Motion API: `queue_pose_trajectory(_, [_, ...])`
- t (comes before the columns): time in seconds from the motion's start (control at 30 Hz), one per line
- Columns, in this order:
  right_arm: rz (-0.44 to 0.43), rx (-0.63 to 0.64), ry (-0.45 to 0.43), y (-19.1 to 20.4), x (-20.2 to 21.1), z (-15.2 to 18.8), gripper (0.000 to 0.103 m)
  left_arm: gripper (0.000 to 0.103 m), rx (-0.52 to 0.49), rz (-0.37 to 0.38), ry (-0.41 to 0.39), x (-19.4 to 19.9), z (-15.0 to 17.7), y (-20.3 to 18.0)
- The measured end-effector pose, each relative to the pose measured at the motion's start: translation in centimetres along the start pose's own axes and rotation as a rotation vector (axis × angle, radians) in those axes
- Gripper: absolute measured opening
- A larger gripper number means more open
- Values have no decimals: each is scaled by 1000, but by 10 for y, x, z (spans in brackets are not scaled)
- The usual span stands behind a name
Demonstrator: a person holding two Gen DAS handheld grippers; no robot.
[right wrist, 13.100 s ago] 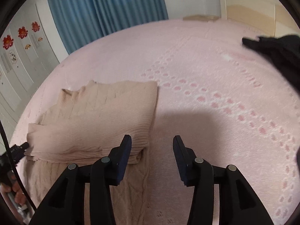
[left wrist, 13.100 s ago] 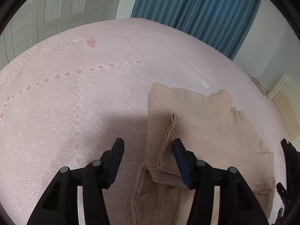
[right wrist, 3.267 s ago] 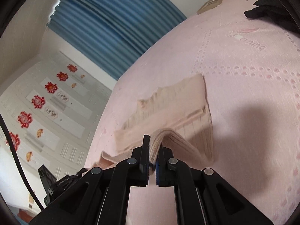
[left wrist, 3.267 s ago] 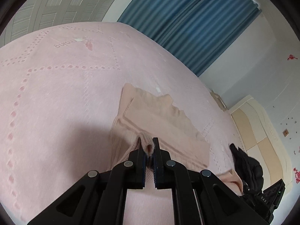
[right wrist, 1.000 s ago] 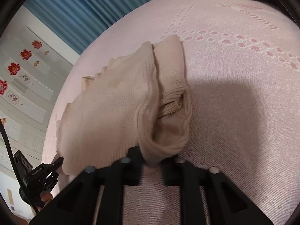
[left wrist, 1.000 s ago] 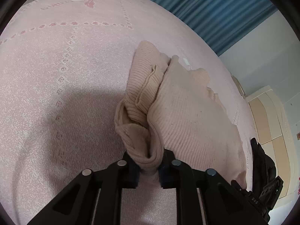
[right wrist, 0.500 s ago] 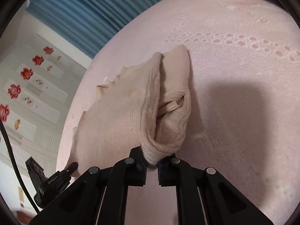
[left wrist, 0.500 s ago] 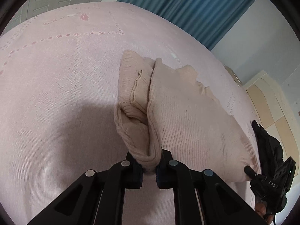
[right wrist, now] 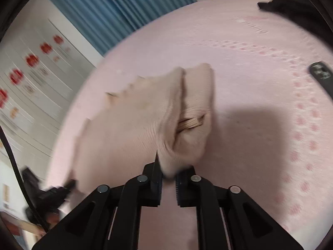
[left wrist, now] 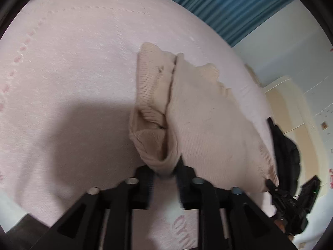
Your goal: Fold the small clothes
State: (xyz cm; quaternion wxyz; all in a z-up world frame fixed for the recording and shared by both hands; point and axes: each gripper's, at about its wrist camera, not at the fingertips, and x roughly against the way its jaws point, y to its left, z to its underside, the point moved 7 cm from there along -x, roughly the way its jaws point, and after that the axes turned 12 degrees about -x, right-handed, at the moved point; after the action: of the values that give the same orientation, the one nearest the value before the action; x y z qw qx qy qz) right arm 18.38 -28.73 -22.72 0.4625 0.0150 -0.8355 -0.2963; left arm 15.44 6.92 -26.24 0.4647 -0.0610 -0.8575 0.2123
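Observation:
A beige ribbed sweater (left wrist: 208, 125) lies folded in half on the pink bedspread (left wrist: 62, 83). Its doubled near edge runs between the two grippers. My left gripper (left wrist: 165, 173) is at the sweater's left near corner. Its jaws are opening, and the thick fold sits loosely between them. My right gripper (right wrist: 167, 175) is at the other near corner of the sweater (right wrist: 129, 135). Its jaws are opening too, by a narrower gap, with the corner still between the tips. Each gripper also appears at the far end of the other's view, the right gripper (left wrist: 291, 204) and the left gripper (right wrist: 47, 193).
A black garment (left wrist: 287, 152) lies on the bed past the sweater's right end, seen again as a black garment (right wrist: 291, 10). A flat black object (right wrist: 320, 75) lies at the right. Blue curtains (right wrist: 116, 10) hang behind the bed, and a cream headboard (left wrist: 291, 108) stands to the right.
Both grippers have pulled back along the bed, and their jaws have parted from a tight pinch. The sweater's near fold has slackened between them.

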Motion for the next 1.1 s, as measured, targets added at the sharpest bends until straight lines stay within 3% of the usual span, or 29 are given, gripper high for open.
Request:
queue_pose_trajectory(0.07, [52,51,-50,0,10,-1,21,41,-26,-55,-30,11,-7,5])
queue_pose_trajectory(0.17, [46,99,-168,9,32,-12,32,53,-66,-75,-144,28,-30,0])
queue_pose_trajectory(0.23, [44,136,-217,20,36,-26,36,53,-123,-83,-173,30,-49,-10])
queue_pose_trajectory(0.4, [35,197,-235,61,7,-72,36,52,-266,-127,-210,3,-113,-46])
queue_pose_trajectory(0.53, [47,161,-224,83,-33,-111,36,52,-274,-121,-182,-27,-140,-52])
queue_pose_trajectory(0.6, [55,145,-215,81,-51,-118,36,49,-261,-121,-156,-43,-144,-47])
queue_pose_trajectory(0.67, [72,128,-194,71,-70,-117,36,35,-258,-139,-108,-63,-140,-42])
queue_pose_trajectory(0.77, [126,95,-93,48,-96,-110,35,32,-227,-109,-66,-75,-145,-37])
queue_pose_trajectory(0.8, [107,67,-70,43,-99,-111,35,31,-200,-88,-61,-80,-150,-37])
queue_pose_trajectory(0.93, [46,-20,-61,35,-103,-119,36,10,-140,-59,-55,-89,-152,-28])
queue_pose_trajectory(1.1, [149,13,-42,32,-125,-116,36,7,-164,-79,-63,-92,-150,-28])
